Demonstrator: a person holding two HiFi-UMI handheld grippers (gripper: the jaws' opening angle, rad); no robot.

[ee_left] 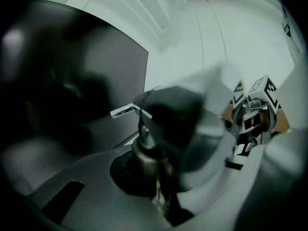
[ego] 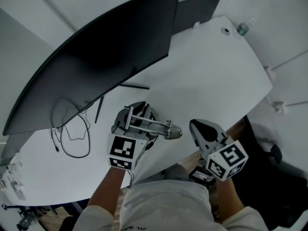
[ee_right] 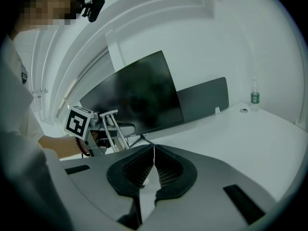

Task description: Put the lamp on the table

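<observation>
The lamp point(ego: 150, 123) is a small metal one with thin silver arms and a dark head. It hangs just above the near edge of the white table point(ego: 211, 71), with my left gripper point(ego: 137, 124) shut on it. In the left gripper view its brass-coloured stem point(ee_left: 147, 150) is pinched between the jaws and its blurred dark head fills the middle. My right gripper point(ego: 201, 127) hovers to the right of the lamp over the table's edge. Its jaws are shut with nothing between them point(ee_right: 154, 150). The right gripper view shows the lamp's arms point(ee_right: 110, 129) at the left.
A large dark curved monitor point(ego: 96, 57) stands across the table's left and back, and a second screen point(ego: 197, 11) stands behind it. Loose cables point(ego: 72, 136) lie at the left. A small bottle point(ego: 243, 29) stands at the far right corner. My lap is below the table's edge.
</observation>
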